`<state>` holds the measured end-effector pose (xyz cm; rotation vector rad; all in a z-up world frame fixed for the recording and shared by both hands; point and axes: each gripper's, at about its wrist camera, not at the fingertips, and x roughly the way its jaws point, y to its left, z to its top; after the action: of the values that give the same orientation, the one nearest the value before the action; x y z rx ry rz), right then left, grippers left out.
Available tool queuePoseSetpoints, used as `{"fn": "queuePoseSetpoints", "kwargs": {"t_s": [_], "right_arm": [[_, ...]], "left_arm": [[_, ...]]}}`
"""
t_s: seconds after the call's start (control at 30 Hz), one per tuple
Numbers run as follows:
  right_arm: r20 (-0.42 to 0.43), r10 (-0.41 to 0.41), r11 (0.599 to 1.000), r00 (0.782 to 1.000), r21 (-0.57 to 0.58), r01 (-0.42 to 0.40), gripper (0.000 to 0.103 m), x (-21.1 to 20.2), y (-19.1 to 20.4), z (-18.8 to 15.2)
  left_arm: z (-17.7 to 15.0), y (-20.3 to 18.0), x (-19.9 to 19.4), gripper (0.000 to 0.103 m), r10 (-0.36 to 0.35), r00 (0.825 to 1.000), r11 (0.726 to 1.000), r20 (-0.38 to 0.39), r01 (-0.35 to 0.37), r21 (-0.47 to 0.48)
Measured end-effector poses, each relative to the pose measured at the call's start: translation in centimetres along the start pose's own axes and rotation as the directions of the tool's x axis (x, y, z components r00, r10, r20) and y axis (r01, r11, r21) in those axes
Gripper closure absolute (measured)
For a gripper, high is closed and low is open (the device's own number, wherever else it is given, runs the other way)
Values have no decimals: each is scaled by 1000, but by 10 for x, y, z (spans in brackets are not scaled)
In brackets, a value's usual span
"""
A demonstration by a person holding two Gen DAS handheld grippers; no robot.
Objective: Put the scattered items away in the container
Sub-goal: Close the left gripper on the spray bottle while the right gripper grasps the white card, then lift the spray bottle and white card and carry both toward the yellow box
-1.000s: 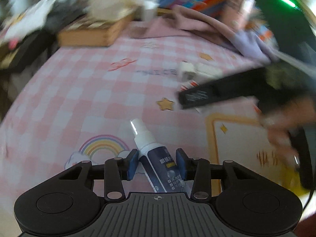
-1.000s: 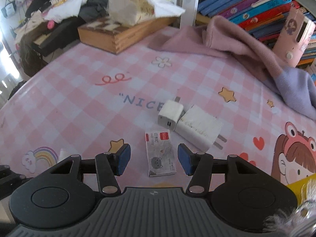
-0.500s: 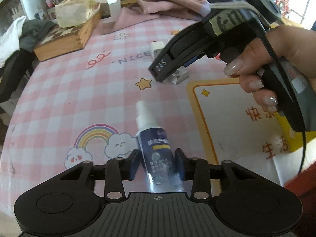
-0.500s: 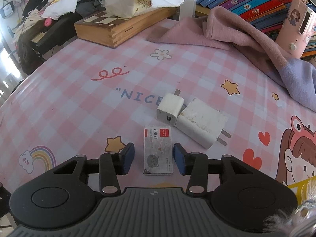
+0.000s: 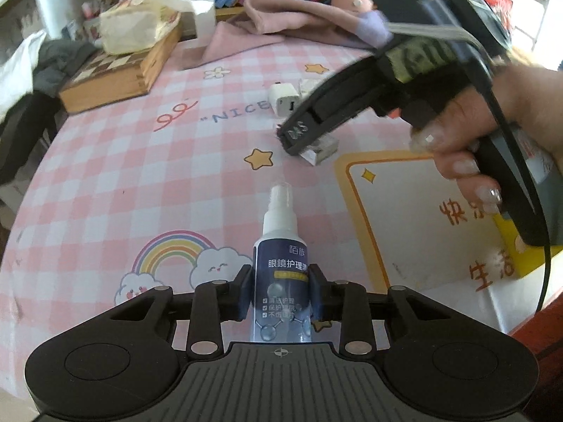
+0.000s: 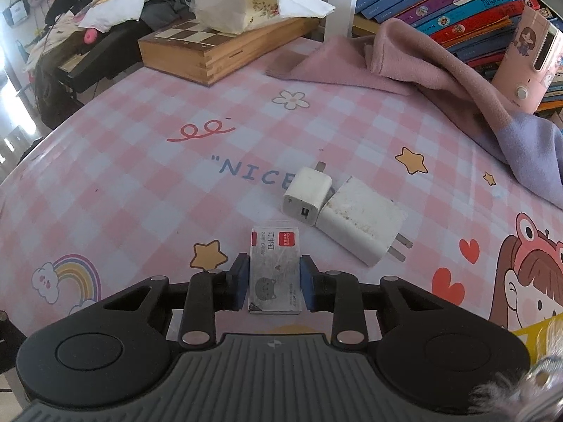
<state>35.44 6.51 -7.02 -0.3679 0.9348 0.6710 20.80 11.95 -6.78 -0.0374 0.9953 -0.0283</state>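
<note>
A dark-blue spray bottle [image 5: 280,225] with a white nozzle points away from me, and my left gripper [image 5: 281,281] is shut on its labelled body just over the pink checked tablecloth [image 5: 105,176]. A small staple box [image 6: 275,246] with a red tag lies flat on the cloth. My right gripper [image 6: 273,281] is closing on it, its blue pads against the box's two long sides. In the left wrist view a person's hand [image 5: 492,112] holds the right gripper [image 5: 299,133] tilted down over that box [image 5: 322,149].
Two white chargers, a small one [image 6: 308,195] and a larger one [image 6: 359,223], lie just beyond the staple box. A wooden chess box [image 6: 218,47], a pink cloth [image 6: 404,59], books [image 6: 440,3] and a pink case [image 6: 527,56] line the far edge. A yellow object [image 5: 524,260] sits at the right.
Both grippers have closed: the left one on the spray bottle, the right one on the staple box. In the left view the bottle now points straight ahead.
</note>
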Motion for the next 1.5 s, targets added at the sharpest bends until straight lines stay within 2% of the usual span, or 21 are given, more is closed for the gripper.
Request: {"fn": "queuePoseSetpoints", "kwargs": {"t_s": [0.17, 0.5, 0.6, 0.87, 1.23, 1.5], "right_arm": [[26, 8, 999, 1000, 38, -9, 75, -14, -2, -3], [104, 71, 992, 992, 94, -81, 75, -78, -3, -22], [133, 83, 991, 988, 90, -95, 75, -101, -2, -32], [188, 50, 991, 981, 109, -72, 75, -152, 4, -60], [186, 47, 985, 981, 155, -77, 75, -202, 38, -113], [202, 29, 984, 979, 167, -64, 75, -226, 67, -145]], "left_arm": [[1, 7, -13, 72, -28, 998, 997, 48, 32, -64], [-3, 21, -55, 72, -76, 987, 984, 143, 98, -149], [-6, 21, -70, 72, -90, 981, 982, 169, 116, -151], [-16, 15, -107, 72, -128, 966, 981, 227, 157, -114], [-55, 16, -145, 72, -189, 941, 962, 280, 234, -138], [-94, 13, -169, 72, -205, 937, 957, 282, 252, -142]]}}
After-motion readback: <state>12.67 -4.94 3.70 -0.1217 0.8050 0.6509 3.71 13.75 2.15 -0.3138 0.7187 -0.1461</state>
